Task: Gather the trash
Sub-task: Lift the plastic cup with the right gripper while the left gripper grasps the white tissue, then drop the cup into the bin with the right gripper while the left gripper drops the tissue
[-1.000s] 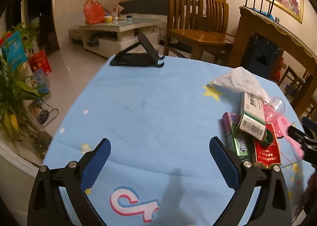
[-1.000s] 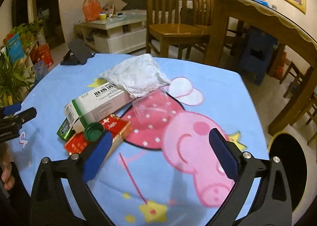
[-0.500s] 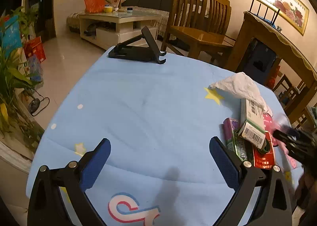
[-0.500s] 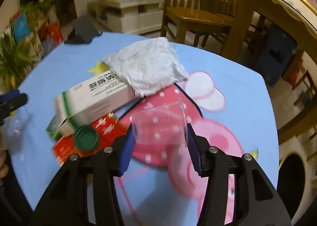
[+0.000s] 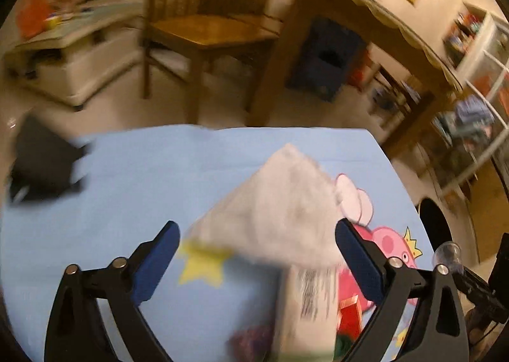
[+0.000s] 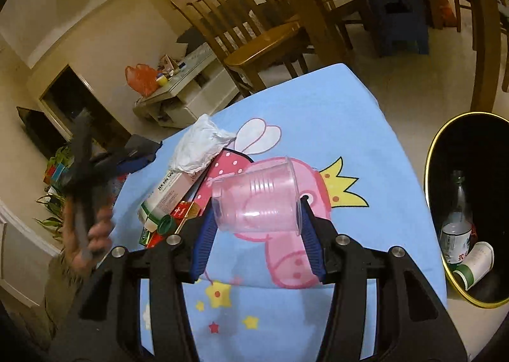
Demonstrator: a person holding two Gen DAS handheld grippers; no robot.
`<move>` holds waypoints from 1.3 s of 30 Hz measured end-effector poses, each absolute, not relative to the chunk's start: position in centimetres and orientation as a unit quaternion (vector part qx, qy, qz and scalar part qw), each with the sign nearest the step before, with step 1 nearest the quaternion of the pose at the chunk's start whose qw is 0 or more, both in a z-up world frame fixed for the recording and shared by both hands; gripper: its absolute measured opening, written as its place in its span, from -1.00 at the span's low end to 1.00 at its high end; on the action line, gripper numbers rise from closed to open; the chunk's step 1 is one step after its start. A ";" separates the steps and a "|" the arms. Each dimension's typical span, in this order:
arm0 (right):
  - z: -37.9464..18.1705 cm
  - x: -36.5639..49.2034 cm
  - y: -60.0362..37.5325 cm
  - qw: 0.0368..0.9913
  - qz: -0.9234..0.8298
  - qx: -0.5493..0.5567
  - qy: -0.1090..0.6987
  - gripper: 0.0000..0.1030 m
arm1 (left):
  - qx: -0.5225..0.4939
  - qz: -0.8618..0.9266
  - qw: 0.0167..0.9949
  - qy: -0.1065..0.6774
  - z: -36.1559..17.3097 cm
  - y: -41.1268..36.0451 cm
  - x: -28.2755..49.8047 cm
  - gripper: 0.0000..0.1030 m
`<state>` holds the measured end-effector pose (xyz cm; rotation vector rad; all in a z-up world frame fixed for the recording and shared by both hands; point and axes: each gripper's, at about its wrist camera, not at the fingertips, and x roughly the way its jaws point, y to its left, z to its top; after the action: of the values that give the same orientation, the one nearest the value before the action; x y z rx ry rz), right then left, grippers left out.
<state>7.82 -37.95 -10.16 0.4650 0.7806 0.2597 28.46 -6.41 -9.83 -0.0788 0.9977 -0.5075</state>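
Right gripper [image 6: 257,230]: we see its jaws closed partway on a clear plastic cup [image 6: 257,196], blue pads pressing both sides; they closed in on it within the last second
Cup: we find it lying sideways between the pads, lifted above the pink pig print on the blue cloth of the worktop [image 6: 318,114]
Left gripper [image 5: 257,254]: we see its jaws standing wide, gripping nothing, with a crumpled white tissue [image 5: 280,203] on the cloth just beyond them; this view is blurred
Pile on the worktop: we make out the tissue resting on the far end of a white and green box [image 6: 168,193], with a red packet [image 6: 181,214] and a green bottle cap [image 6: 167,223] at its near end, left of the cup
Bin [image 6: 435,152]: we see it on the floor to the right of the worktop, black with a gold rim, holding a glass bottle [image 6: 456,215] and a paper cup [image 6: 475,263]
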 end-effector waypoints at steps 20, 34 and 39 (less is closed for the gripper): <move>-9.4 7.1 -36.8 0.909 0.107 0.190 0.354 -0.04 | -0.092 -0.211 0.881 0.413 -4.4 -6.4 21.4 -0.96; -7.6 3.8 -39.0 0.928 0.064 0.194 0.312 -0.04 | -0.063 -0.255 0.855 0.446 -5.2 -13.0 10.1 -0.96; -8.3 3.0 -42.8 0.922 0.018 0.223 0.316 -0.04 | -0.045 -0.249 0.858 0.447 -4.9 -16.0 9.6 -0.96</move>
<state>3.03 -42.79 -8.29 0.4580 0.6488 0.0362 9.62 -16.02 -4.90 -0.0952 0.9390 -0.5231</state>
